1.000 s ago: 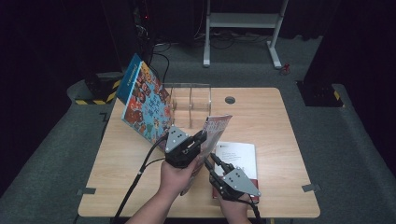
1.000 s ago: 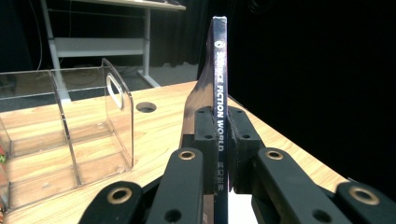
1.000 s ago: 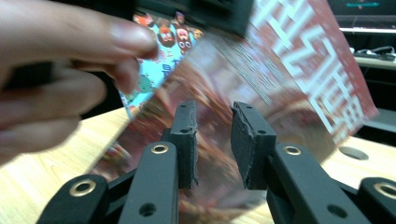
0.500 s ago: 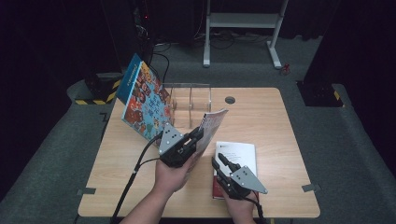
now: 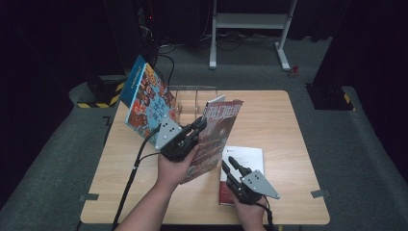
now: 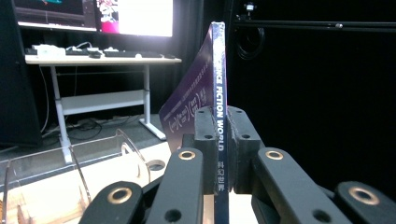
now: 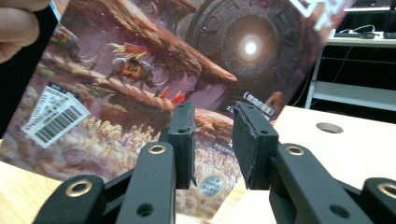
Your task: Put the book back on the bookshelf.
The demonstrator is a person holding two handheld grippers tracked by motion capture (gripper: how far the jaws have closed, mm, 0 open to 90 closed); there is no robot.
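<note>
A science-fiction magazine stands nearly upright above the table, its picture cover facing my right gripper. My left gripper is shut on its spine, which runs straight up between the jaws of the left gripper. My right gripper is low at the front, open, with nothing between its jaws. From the right gripper the magazine is just ahead, not touching. A white open book lies flat under the right gripper.
A clear acrylic rack stands at the back of the wooden table. A colourful book leans at the rack's left end. A round hole sits in the tabletop behind the magazine. A white desk frame stands beyond the table.
The left gripper has raised the magazine and turned it more upright, so its cover now shows. The right gripper has drawn back a little to the right.
</note>
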